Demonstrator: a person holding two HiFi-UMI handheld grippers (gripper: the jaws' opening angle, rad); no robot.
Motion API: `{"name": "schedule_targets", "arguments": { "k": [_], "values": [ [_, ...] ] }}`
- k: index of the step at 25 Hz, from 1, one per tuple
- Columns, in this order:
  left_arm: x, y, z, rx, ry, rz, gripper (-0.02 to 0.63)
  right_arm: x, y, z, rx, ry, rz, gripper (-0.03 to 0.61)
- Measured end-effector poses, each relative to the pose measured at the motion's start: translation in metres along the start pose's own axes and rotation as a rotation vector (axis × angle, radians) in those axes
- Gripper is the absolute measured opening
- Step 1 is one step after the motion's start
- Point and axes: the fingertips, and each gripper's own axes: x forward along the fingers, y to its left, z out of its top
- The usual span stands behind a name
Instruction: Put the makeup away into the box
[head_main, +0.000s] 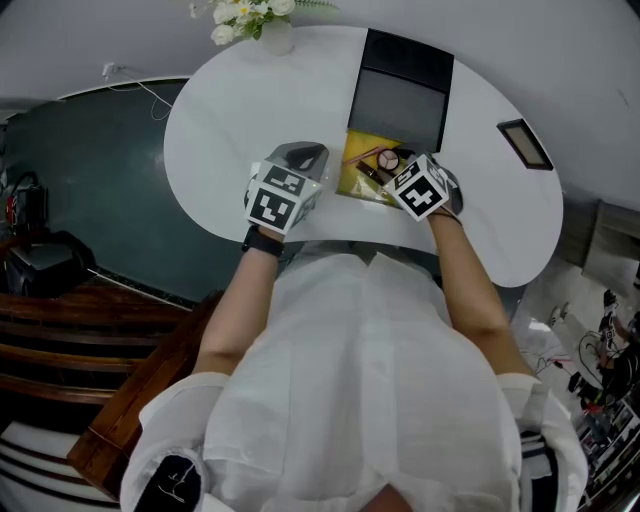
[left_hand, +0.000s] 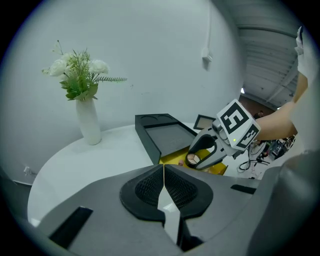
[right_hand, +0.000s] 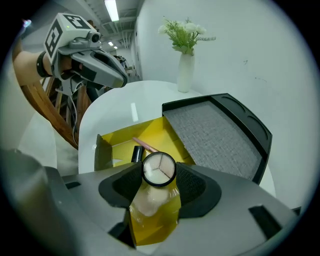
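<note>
A yellow box (right_hand: 120, 142) stands open on the white table (head_main: 230, 110), its black lid (right_hand: 215, 135) tipped back behind it. Inside lie a pink pencil (right_hand: 145, 144) and a black tube (right_hand: 136, 153). My right gripper (right_hand: 159, 182) is shut on a round compact (right_hand: 159, 168) with pale powder, held just above the box's near end. In the head view the compact (head_main: 388, 160) sits over the box (head_main: 362, 172). My left gripper (left_hand: 163, 182) is shut on nothing, hovering left of the box; the right gripper (left_hand: 207, 152) with the compact (left_hand: 193, 159) shows beyond it.
A white vase of flowers (head_main: 262, 25) stands at the table's far edge. A small dark framed object (head_main: 525, 143) lies at the far right. The table's curved front edge is close to the person's body, and dark floor and wooden steps lie to the left.
</note>
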Motion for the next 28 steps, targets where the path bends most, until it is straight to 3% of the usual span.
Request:
{"name": "schedule_targets", "arguments": {
  "k": [15, 22, 28],
  "values": [
    [-0.010, 0.016, -0.005, 0.014, 0.002, 0.003, 0.021, 0.012, 0.006, 0.003, -0.015, 0.003, 0.004, 0.207],
    [-0.009, 0.009, 0.006, 0.031, -0.009, 0.002, 0.021, -0.019, -0.002, -0.005, 0.094, -0.077, -0.015, 0.207],
    [-0.011, 0.007, 0.021, 0.026, -0.049, 0.015, 0.021, -0.062, -0.022, -0.023, 0.202, -0.163, -0.085, 0.207]
  ]
}}
